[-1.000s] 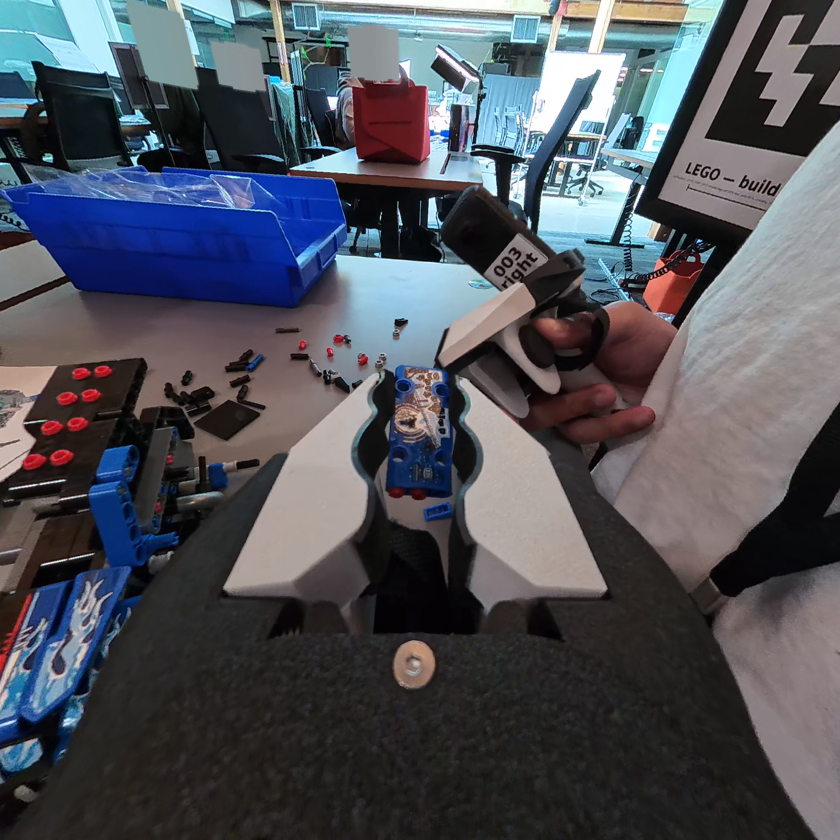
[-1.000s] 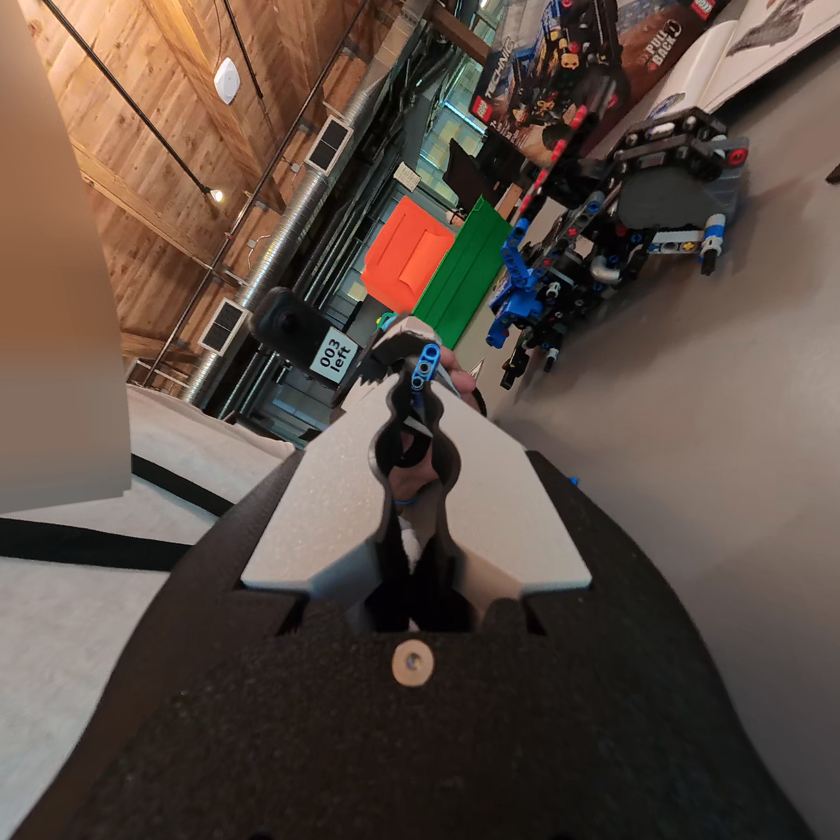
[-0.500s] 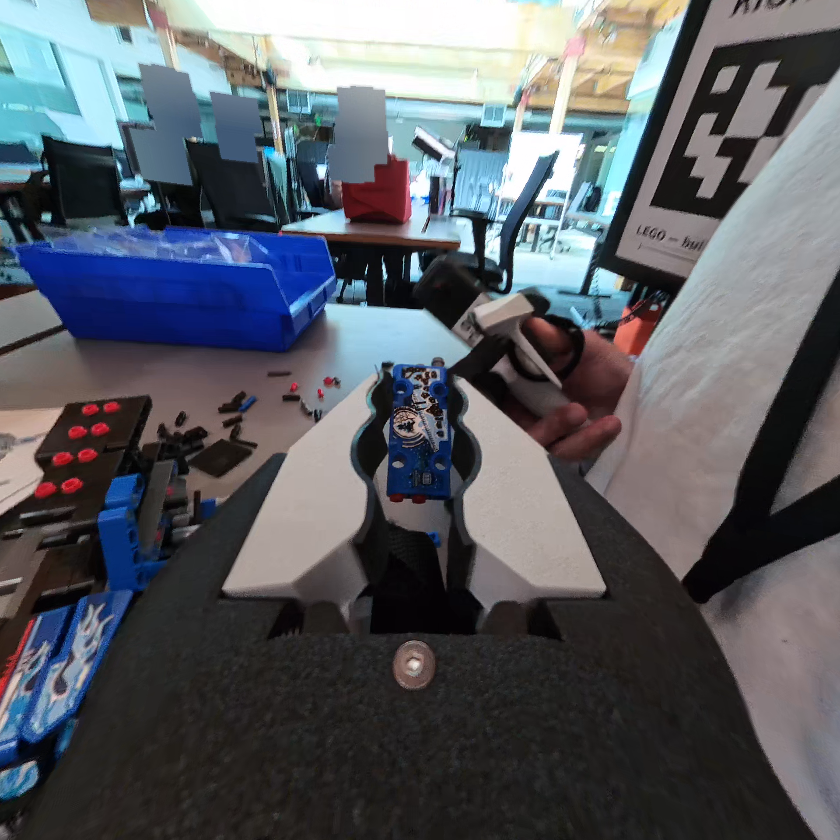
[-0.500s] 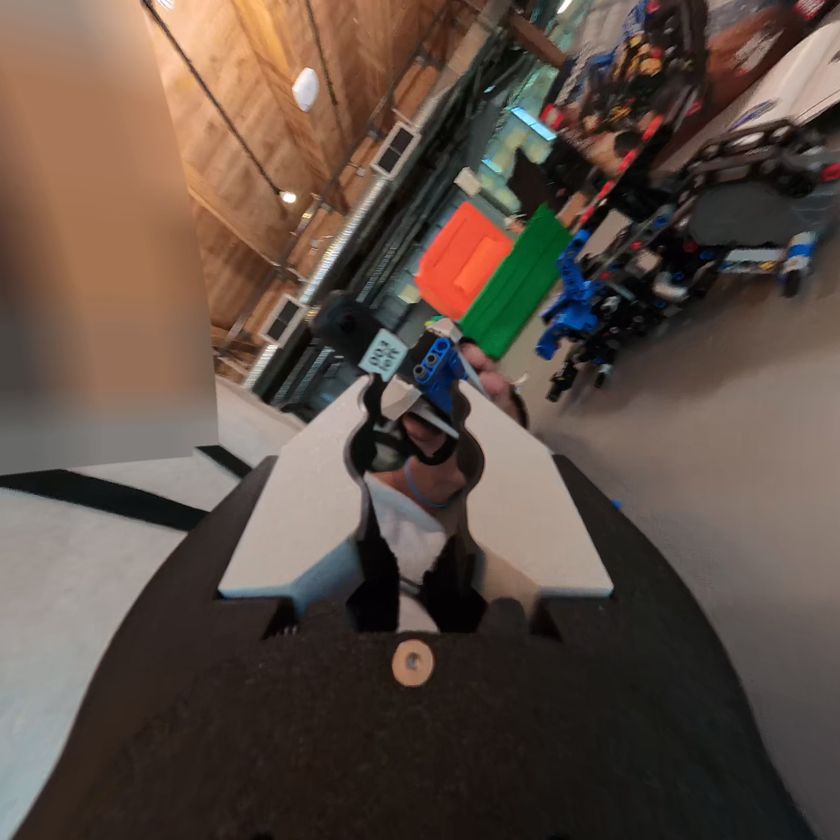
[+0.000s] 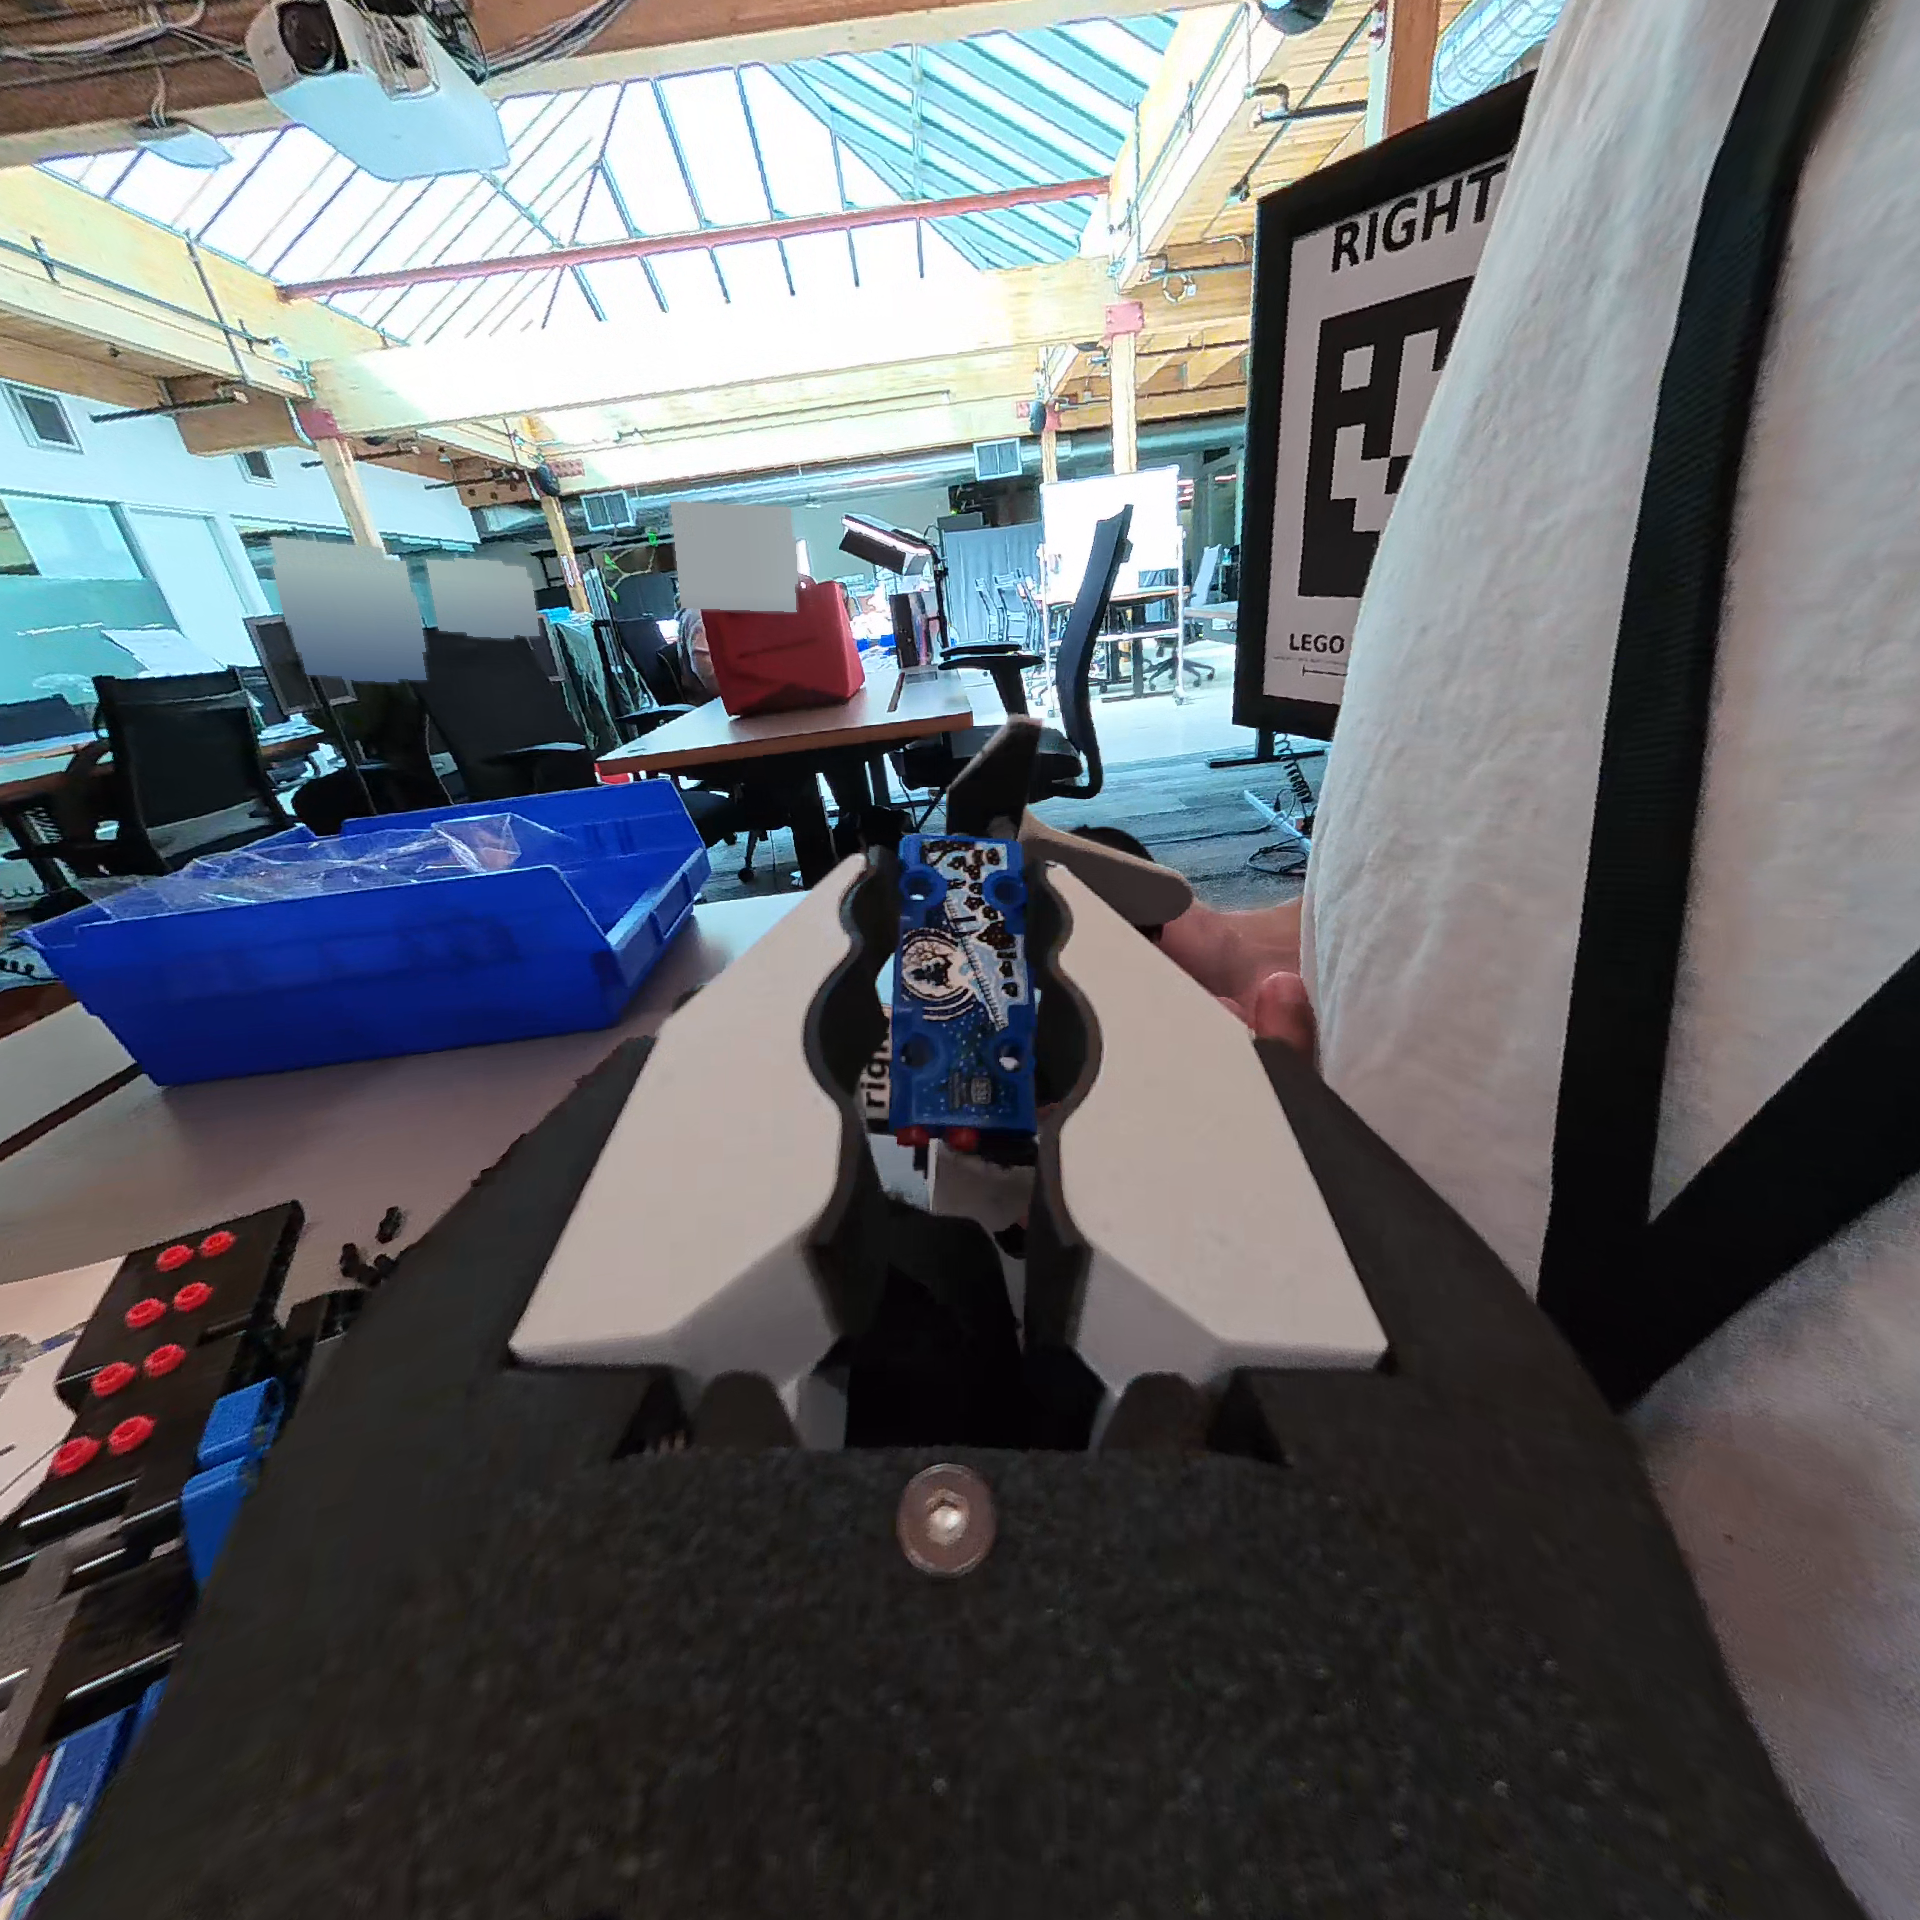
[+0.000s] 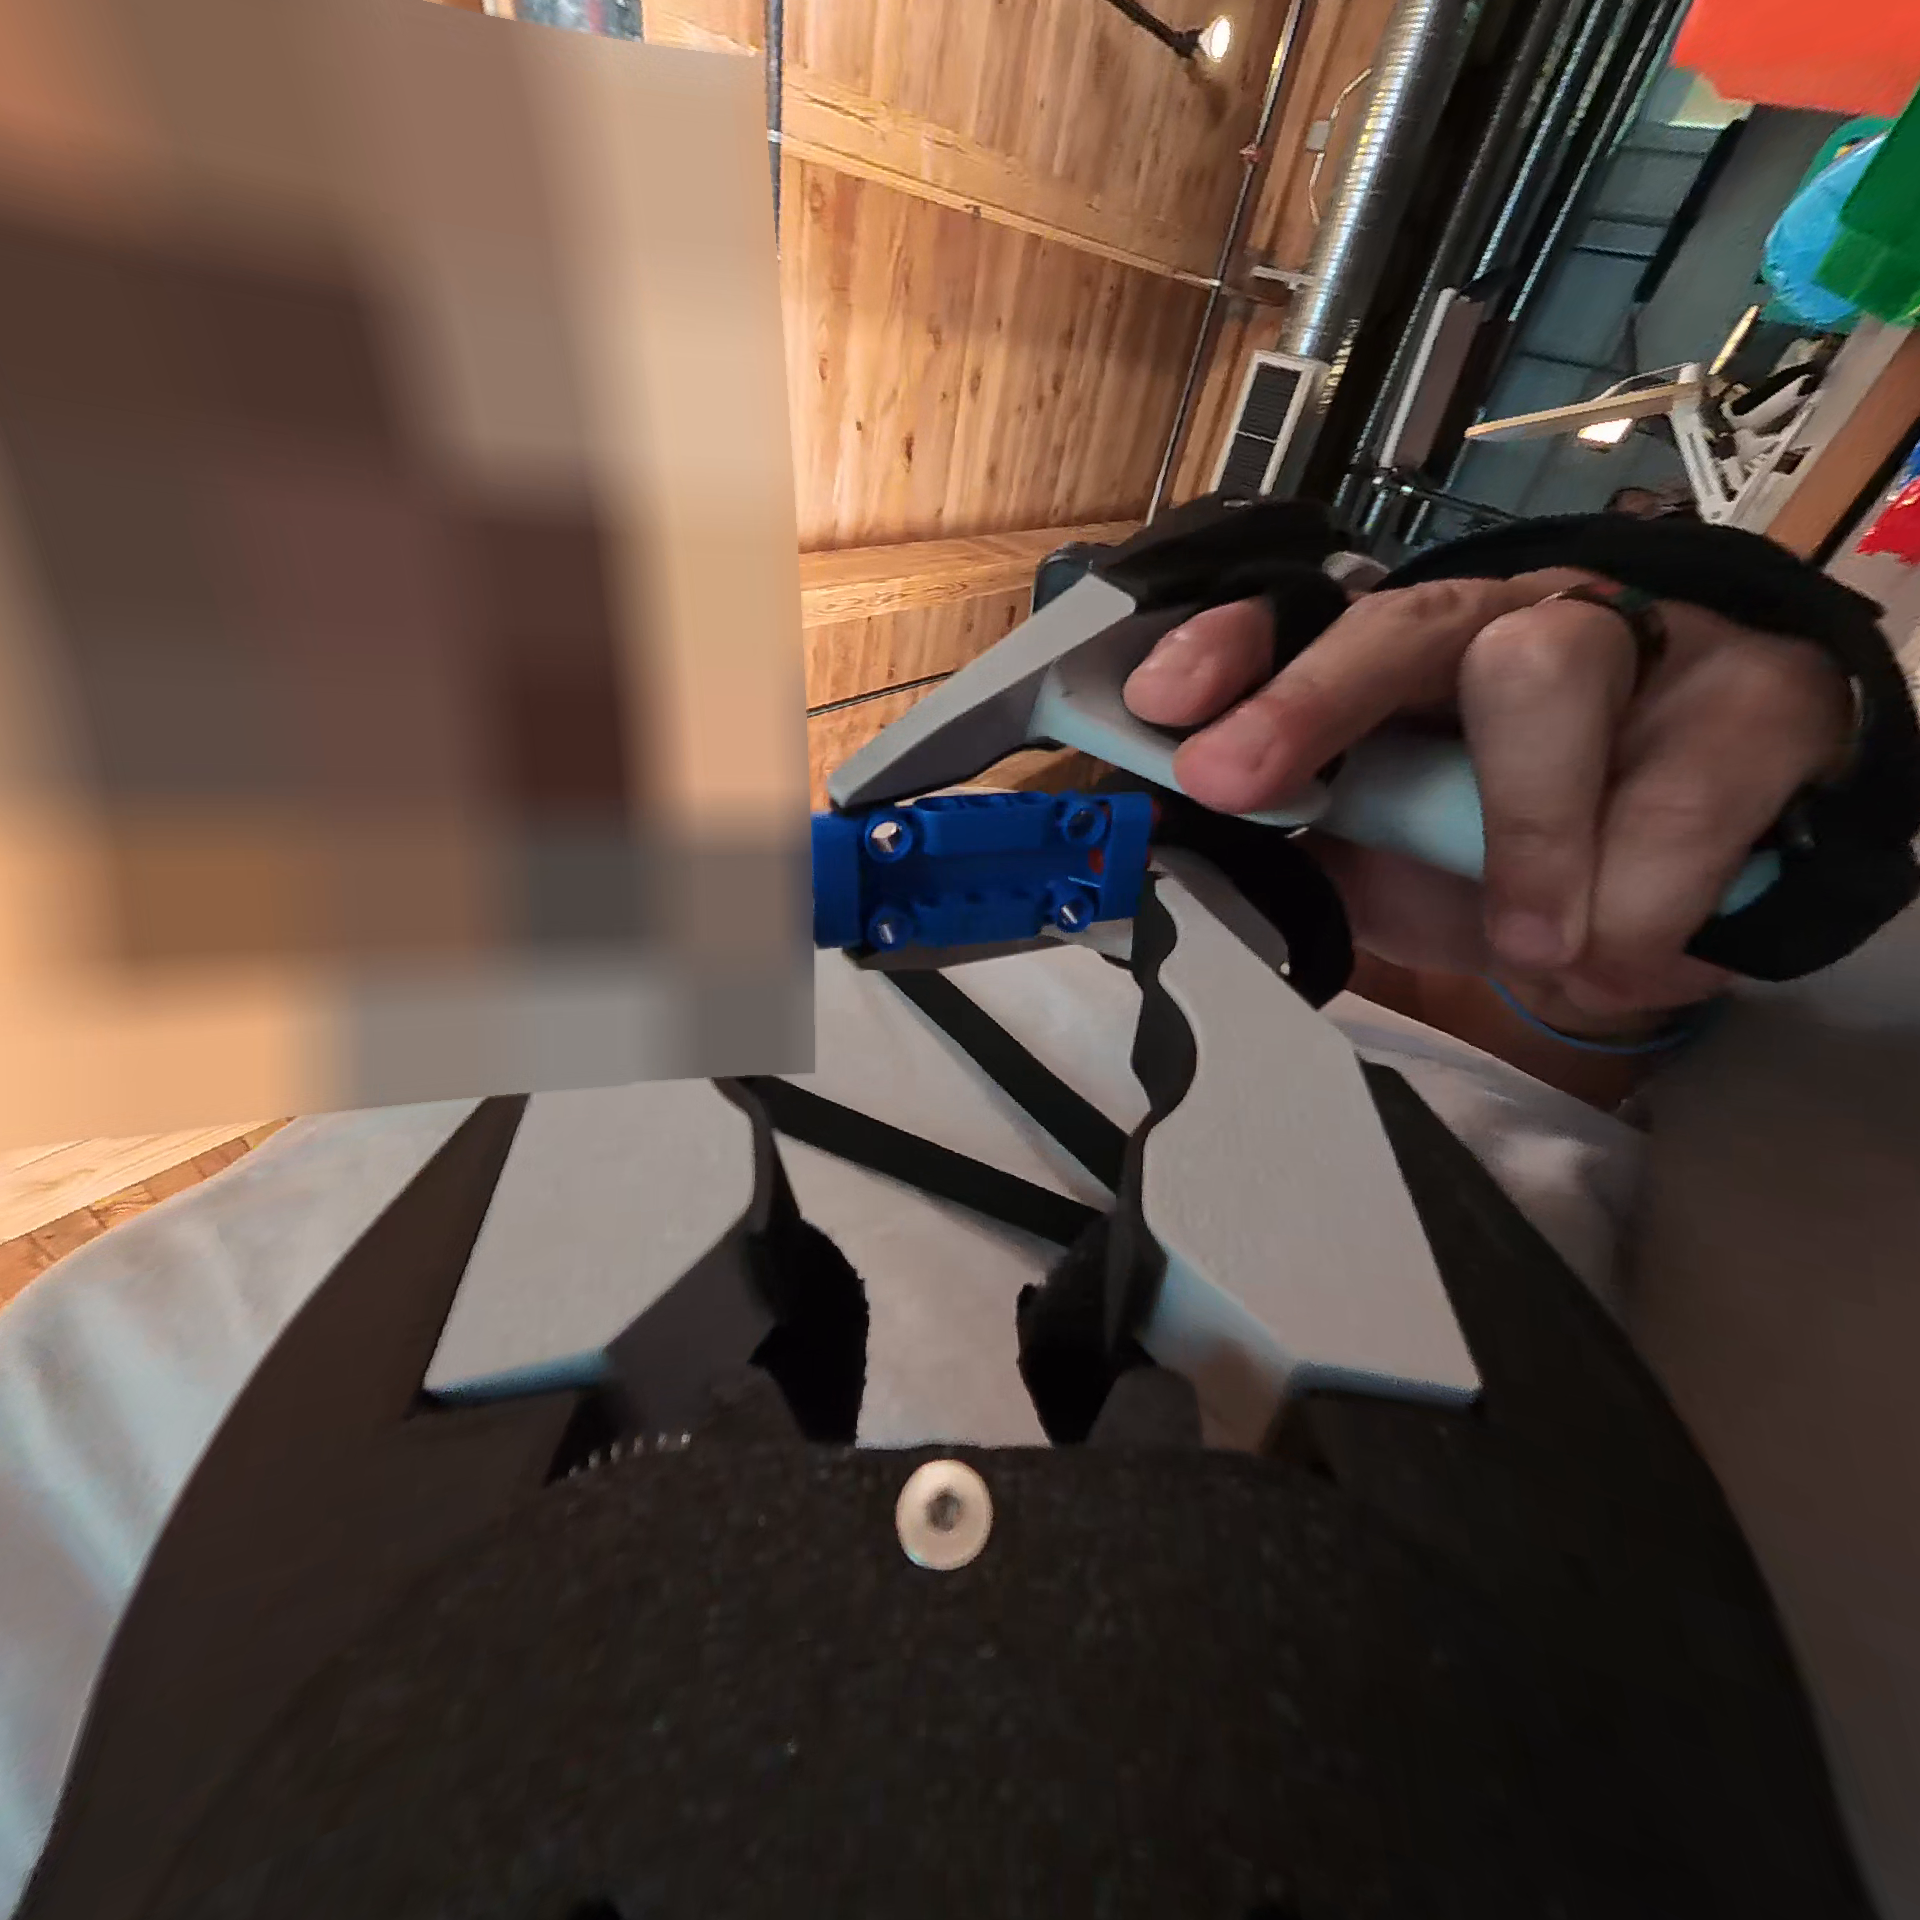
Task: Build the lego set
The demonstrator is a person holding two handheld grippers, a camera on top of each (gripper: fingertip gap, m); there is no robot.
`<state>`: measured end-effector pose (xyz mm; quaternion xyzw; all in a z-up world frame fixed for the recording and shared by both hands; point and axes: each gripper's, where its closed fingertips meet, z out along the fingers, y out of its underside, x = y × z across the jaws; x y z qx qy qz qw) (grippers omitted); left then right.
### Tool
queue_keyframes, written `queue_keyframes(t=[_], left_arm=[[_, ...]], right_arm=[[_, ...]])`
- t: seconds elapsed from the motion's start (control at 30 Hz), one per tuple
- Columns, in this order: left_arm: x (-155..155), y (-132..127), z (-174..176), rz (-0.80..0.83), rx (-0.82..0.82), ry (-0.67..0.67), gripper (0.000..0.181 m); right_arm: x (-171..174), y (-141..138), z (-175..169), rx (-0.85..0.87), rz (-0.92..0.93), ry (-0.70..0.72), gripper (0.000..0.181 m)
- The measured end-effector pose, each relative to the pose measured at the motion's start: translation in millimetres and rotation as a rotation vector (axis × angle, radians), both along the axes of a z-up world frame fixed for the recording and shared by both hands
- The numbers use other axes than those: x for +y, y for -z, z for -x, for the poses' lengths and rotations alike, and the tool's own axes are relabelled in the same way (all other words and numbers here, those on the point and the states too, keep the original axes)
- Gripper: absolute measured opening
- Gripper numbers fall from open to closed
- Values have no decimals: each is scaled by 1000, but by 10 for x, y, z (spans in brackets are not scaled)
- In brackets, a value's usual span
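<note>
My left gripper is shut on a blue printed Lego panel and holds it upright in the air, above the table. My right gripper is open, jaws wide apart; its left fingertip is hidden by a blur patch. In the right wrist view the panel shows its back side, pinched between the left gripper's fingers, just past my right fingertip. The right gripper shows partly behind the panel in the left wrist view. The black and blue Lego vehicle with red pins lies lower left.
A blue bin with a plastic bag stands on the grey table at the left. Small loose parts lie by the vehicle. The person's white shirt with black straps fills the right side. A hand holds the left gripper. My two grippers' fingertips are within a few centimetres of each other.
My left gripper has lifted and tilted up with the blue panel. My right gripper has opened wide and swung round close to the panel.
</note>
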<state>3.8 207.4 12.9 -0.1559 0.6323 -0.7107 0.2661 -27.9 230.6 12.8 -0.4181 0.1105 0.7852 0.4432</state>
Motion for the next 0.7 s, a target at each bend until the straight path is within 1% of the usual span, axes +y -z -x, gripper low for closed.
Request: queue_keyframes(t=[0.13, 0.27, 0.3, 0.43, 0.6, 0.7], left_arm=[[-15, 0, 38, -3, -2, 13, 23], [-60, 40, 65, -31, 0, 21, 22], [-69, 43, 67, -35, 0, 20, 22], [-86, 30, 83, -22, 7, 35, 22], [-76, 61, 65, -40, 12, 12, 22], [18, 66, 17, -46, 24, -25, 23]], right_arm=[[0, -15, 22, 16, -19, 25, 67], [-34, 28, 48, -7, -10, 52, 67], [-36, 47, 57, -18, 0, 58, 62], [-55, 35, 75, -13, -8, 62, 61], [-50, 63, 60, -18, 2, 74, 62], [-42, 77, -32, -21, 10, 127, 74]])
